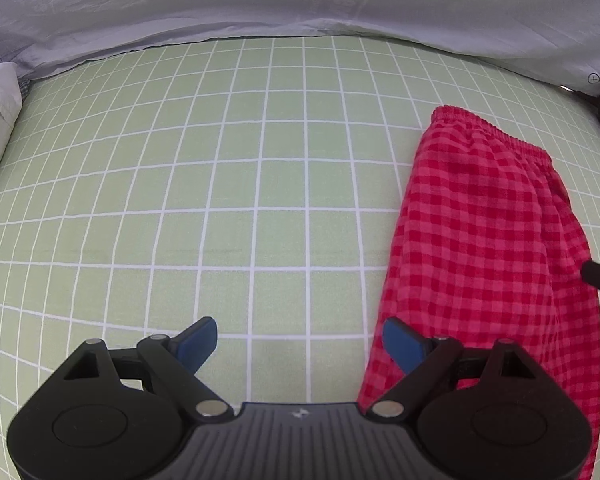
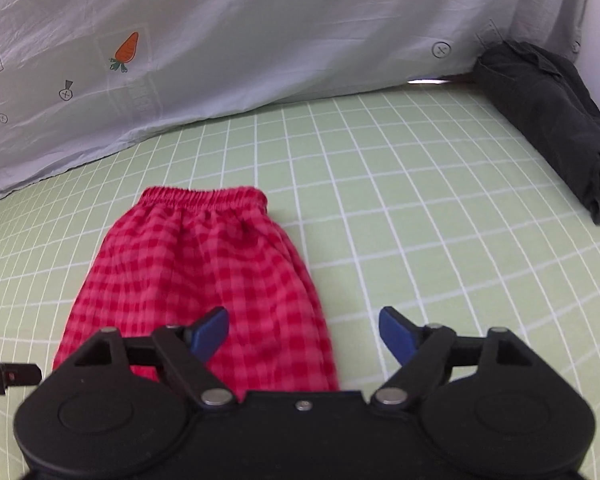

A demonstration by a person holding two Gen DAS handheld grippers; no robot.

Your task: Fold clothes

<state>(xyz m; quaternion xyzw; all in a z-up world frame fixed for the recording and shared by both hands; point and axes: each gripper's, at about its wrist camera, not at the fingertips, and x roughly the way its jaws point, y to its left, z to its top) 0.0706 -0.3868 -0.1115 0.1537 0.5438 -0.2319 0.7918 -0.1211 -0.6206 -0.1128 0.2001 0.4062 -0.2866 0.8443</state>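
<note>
Left wrist view: the left tool (image 1: 300, 344) hangs spread wide, nothing between its blue pads, over the green gridded sheet (image 1: 228, 184). The red checked trousers (image 1: 484, 248) lie flat at three o'clock, long axis running from the elastic waistband (image 1: 496, 132) at one o'clock down toward five.

Right wrist view: the right tool (image 2: 304, 332) is likewise spread and empty. The trousers (image 2: 196, 280) stretch from waistband (image 2: 204, 198) at twelve o'clock back under the tool. A dark garment (image 2: 548, 120) lies at two o'clock.

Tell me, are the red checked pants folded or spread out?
Folded: the red checked pants lie as one narrow strip with the waistband at the far end.
</note>
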